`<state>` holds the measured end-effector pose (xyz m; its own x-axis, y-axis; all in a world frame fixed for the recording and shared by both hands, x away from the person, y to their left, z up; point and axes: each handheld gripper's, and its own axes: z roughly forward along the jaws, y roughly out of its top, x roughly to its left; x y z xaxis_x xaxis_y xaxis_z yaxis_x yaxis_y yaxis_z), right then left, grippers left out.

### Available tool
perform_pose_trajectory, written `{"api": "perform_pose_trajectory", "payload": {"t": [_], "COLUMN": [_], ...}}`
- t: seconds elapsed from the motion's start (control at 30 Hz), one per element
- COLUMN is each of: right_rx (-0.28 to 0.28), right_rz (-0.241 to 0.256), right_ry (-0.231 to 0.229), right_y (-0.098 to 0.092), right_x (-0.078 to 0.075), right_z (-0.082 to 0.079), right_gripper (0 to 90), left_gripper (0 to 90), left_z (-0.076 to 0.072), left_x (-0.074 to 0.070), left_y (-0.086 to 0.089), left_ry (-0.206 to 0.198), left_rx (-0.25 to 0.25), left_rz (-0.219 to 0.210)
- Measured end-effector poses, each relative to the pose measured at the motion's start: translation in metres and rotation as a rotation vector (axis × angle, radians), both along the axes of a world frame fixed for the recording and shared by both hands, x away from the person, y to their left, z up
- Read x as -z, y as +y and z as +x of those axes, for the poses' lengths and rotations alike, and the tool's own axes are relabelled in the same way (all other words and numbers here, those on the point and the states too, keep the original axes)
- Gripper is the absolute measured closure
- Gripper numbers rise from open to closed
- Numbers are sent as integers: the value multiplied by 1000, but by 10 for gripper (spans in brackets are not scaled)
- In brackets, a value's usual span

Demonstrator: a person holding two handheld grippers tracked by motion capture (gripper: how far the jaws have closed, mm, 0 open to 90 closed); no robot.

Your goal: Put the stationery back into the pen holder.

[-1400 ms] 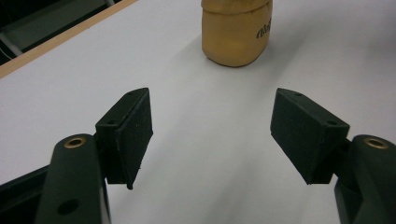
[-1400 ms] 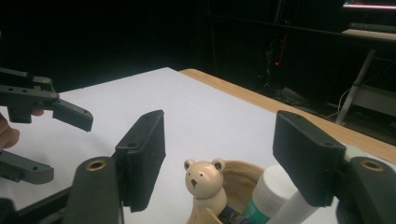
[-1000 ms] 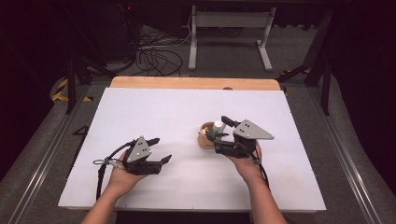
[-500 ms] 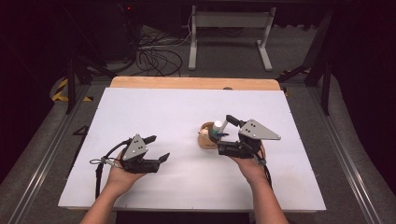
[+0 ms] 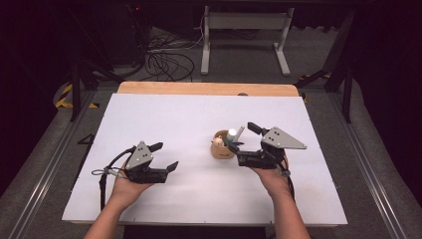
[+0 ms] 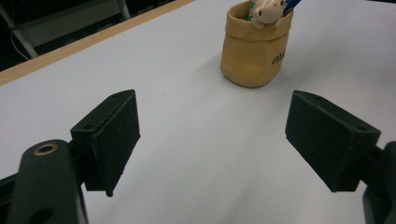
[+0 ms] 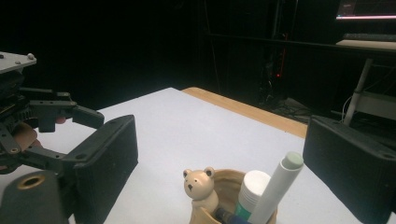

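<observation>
Both grippers spread wide by a small tan fabric pen pot (image 5: pixel 222 148) with a bear figure, right of centre on the white desk (image 5: pixel 199 119).

Right gripper (image 5: pixel 245 143) just beside the pot on its right-edge side, jaws apart, empty, flanking a white marker (image 7: pixel 276 192) and a white tube (image 7: pixel 252 190). Left gripper (image 5: pixel 164 156) well apart toward the near left corner, jaws open, empty.

Both bare forearms reach in over the near edge of the white table, the left hand (image 5: pixel 124 185) holding the black two-jaw left gripper (image 5: pixel 165 157) with jaws spread wide, and the right hand (image 5: pixel 271 177) holding the black right gripper (image 5: pixel 243 142) likewise gaping.
</observation>
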<state>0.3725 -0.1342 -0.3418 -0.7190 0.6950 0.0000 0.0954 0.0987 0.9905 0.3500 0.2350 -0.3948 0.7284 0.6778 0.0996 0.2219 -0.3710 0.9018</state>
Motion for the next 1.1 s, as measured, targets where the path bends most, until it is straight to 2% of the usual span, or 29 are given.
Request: {"api": "perform_pose_trajectory", "payload": {"t": [0.57,1.1], "right_rx": [23,35], "right_rz": [-8,-27], "right_ry": [56,110], "right_y": [-18,-32], "right_x": [10,26], "right_z": [1,3], "right_gripper": [67,26], "left_gripper": [165,154], "left_z": [-2,-5], "left_x": [-5,-9], "left_y": [8,16], "left_ry": [-5,-8], "left_rx": [-14,-33], "left_rz": [-41,-81]}}
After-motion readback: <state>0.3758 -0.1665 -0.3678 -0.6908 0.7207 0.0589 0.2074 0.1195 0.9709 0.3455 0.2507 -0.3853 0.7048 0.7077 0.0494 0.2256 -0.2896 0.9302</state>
